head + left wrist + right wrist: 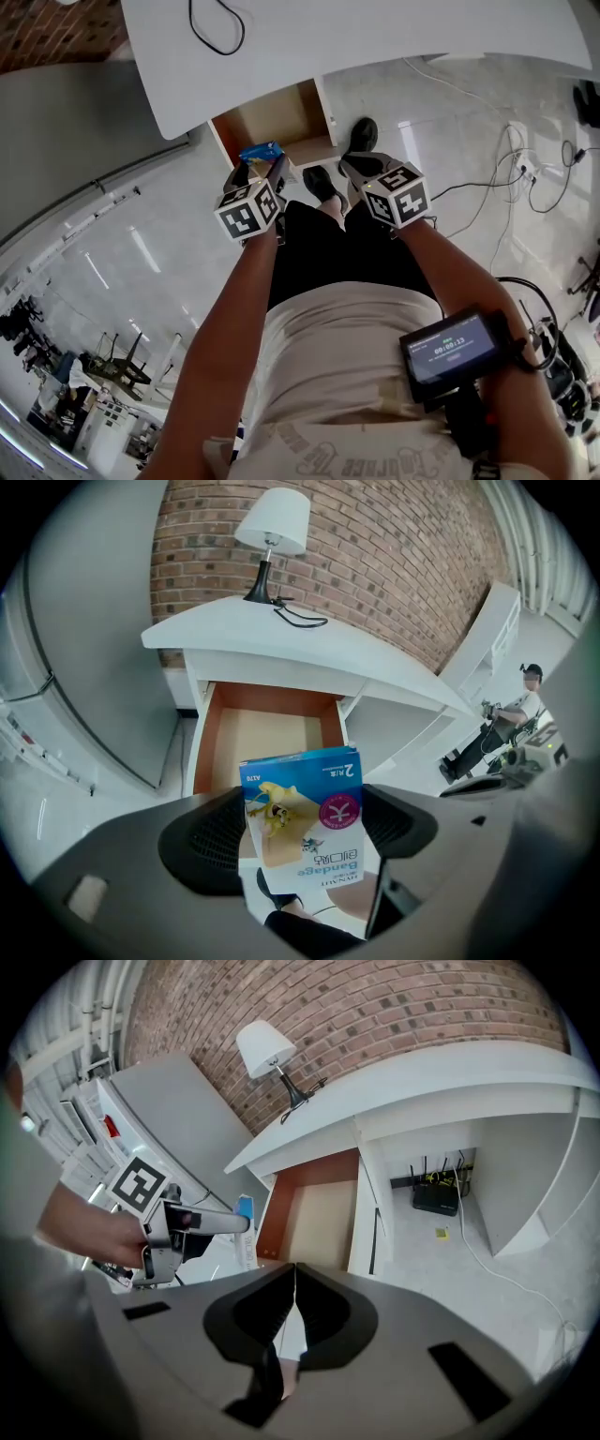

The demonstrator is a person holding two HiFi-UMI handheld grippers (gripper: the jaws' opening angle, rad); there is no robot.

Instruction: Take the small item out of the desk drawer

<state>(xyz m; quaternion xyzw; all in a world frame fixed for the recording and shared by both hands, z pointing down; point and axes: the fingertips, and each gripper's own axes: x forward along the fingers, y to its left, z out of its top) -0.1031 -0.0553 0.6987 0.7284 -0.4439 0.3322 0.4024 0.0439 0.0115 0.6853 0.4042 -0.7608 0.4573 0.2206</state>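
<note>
My left gripper (305, 832) is shut on a small blue and white bandage box (307, 819), held in the air in front of the open desk drawer (265, 731). The drawer's wooden bottom shows bare in the left gripper view. In the head view the bandage box (261, 151) sits at the tip of the left gripper (265, 170), just below the drawer (275, 124). My right gripper (292, 1277) is shut with nothing in it; the right gripper (350, 165) hangs to the right of the drawer. The right gripper view shows the left gripper (246, 1222) and the box (246, 1233) beside the drawer (317, 1215).
The white desk (375, 33) carries a black cable (216, 28) and a white lamp (271, 527) against a brick wall. A grey cabinet (89, 639) stands to the left. Cables and a power strip (517, 167) lie on the floor at right. My feet (325, 183) are below the drawer.
</note>
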